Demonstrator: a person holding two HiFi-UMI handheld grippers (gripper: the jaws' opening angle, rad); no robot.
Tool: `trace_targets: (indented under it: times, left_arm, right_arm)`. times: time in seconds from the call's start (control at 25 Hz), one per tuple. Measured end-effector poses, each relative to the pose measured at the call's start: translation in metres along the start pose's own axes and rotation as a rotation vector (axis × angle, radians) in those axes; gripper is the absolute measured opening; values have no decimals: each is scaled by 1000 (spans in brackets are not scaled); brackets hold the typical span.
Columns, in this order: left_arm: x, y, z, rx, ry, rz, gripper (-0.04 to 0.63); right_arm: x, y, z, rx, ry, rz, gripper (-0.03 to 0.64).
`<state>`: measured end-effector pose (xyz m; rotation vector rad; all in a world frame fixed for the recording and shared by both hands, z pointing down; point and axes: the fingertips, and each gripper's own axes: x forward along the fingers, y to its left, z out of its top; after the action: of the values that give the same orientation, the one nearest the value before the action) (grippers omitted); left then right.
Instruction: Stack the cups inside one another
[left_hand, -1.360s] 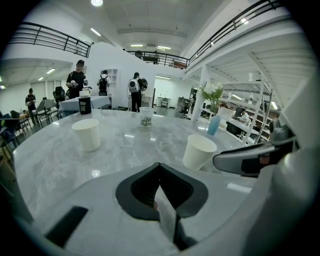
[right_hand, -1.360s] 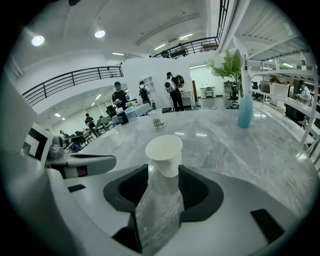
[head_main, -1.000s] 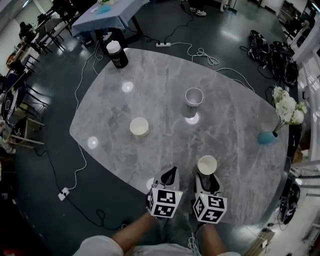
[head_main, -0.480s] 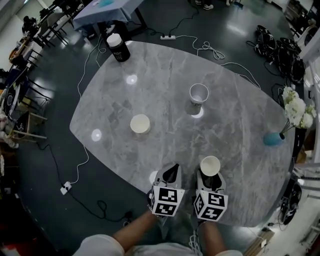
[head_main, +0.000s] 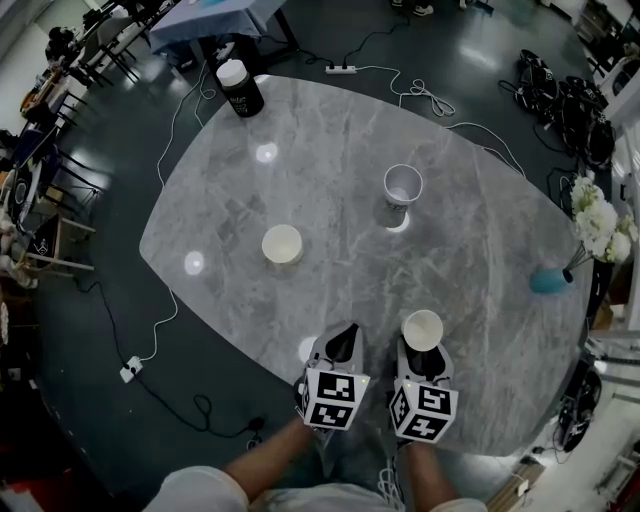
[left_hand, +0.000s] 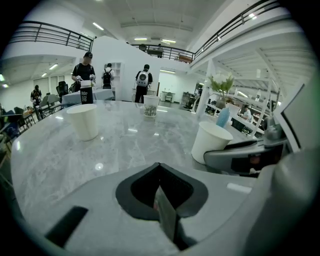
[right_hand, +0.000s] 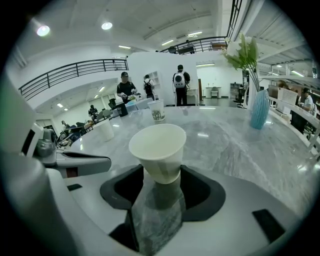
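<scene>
Right gripper view: cup (right_hand: 159, 150) upright between just opened jaws (left gripper (left_hand: 159, 165) closed).

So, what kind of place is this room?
Probably a large open office or workshop hall: a railed mezzanine, a person with a backpack, and a power strip on the floor.

Near cup (head_main: 422, 330) at table (head_main: 330, 180) edge | straight beyond it: printed cup (head_main: 403, 186) blocks, open marble either side | beyond-left: plain cup (head_main: 282, 244), bare marble between | far beyond-left: dark canister (head_main: 239, 88) | right: blue vase (head_main: 548, 281), well apart
</scene>
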<state>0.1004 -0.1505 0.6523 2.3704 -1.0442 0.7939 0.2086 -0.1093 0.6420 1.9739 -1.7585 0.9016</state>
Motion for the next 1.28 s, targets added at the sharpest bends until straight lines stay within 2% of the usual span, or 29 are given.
trace_targets:
  times: [0.68, 1.28]
  left_arm:
    - [-18, 14, 28, -29, -55, 31, -5]
    - [-33, 26, 81, -47, -134, 46, -5]
  right_arm:
    - [-8, 17, 32, -7, -35, 36, 211]
    - [-12, 38, 109, -43, -122, 89, 210]
